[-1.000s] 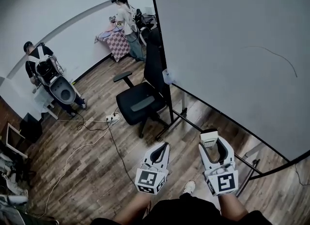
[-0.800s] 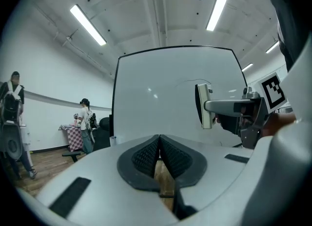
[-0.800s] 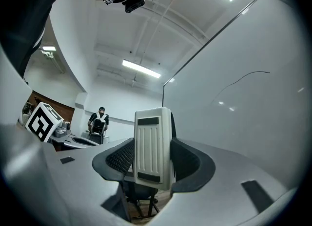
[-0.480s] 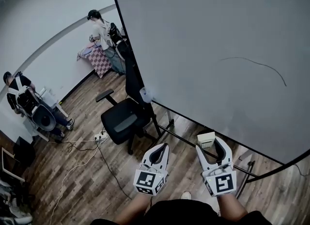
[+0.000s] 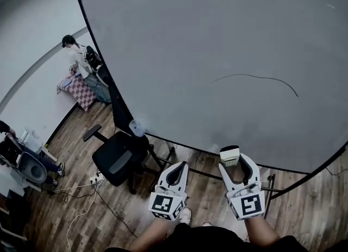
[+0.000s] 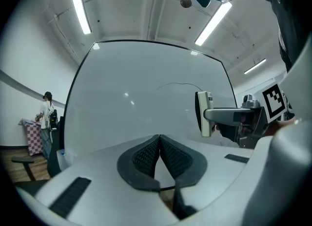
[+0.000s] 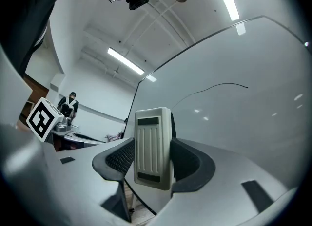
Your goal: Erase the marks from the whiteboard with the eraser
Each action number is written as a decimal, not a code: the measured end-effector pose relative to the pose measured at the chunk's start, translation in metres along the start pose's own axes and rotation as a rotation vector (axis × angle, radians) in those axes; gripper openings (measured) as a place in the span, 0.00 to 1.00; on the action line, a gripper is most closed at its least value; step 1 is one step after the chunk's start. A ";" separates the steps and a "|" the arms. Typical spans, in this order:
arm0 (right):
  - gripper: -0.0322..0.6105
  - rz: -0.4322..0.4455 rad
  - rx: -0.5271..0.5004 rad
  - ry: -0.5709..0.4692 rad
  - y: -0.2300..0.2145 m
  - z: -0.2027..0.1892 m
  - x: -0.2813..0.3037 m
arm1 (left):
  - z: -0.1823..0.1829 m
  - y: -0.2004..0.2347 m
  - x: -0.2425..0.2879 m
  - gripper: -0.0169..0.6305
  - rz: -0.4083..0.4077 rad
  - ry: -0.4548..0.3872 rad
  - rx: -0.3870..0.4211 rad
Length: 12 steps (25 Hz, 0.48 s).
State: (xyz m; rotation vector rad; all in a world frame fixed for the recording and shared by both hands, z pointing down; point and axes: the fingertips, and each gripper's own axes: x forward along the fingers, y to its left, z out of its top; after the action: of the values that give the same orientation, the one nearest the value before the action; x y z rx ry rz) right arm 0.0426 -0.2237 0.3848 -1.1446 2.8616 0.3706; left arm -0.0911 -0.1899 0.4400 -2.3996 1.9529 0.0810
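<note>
A big standing whiteboard (image 5: 217, 44) fills the upper head view. One thin curved black mark (image 5: 255, 77) crosses its middle right; the mark (image 7: 209, 91) also shows in the right gripper view. My right gripper (image 5: 235, 158) is shut on a cream ribbed eraser (image 5: 229, 155), held below the board's lower edge and apart from it. The eraser (image 7: 153, 147) stands upright between the jaws. My left gripper (image 5: 175, 170) hangs beside it, shut and empty; its pads (image 6: 146, 157) meet.
A black office chair (image 5: 117, 158) stands at the board's left foot, by the black frame leg (image 5: 122, 115). A person (image 5: 81, 63) stands at a checkered table far left. Cables and a power strip (image 5: 95, 180) lie on the wood floor.
The view has swung up and right, so the whiteboard now fills more of it and the chair slid left. Both grippers kept their pose, the eraser still held.
</note>
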 end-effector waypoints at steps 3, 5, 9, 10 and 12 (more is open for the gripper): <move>0.45 -0.072 -0.016 0.017 -0.013 -0.015 0.013 | 0.001 0.005 0.025 0.06 -0.076 -0.054 0.002; 0.45 -0.093 -0.015 0.016 -0.012 -0.022 0.024 | 0.000 0.016 0.035 0.05 -0.101 -0.069 0.002; 0.45 -0.181 -0.029 0.002 -0.022 -0.017 0.036 | 0.007 0.031 0.058 0.06 -0.180 -0.093 0.010; 0.45 -0.207 -0.039 0.002 -0.026 -0.015 0.038 | 0.009 0.033 0.064 0.06 -0.202 -0.097 0.012; 0.45 -0.259 -0.057 0.002 -0.035 -0.011 0.040 | 0.013 0.036 0.076 0.05 -0.242 -0.103 0.017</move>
State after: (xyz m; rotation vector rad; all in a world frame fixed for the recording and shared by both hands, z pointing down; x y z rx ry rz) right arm 0.0379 -0.2781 0.3834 -1.5022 2.6719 0.4392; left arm -0.1115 -0.2701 0.4215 -2.5443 1.6015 0.1739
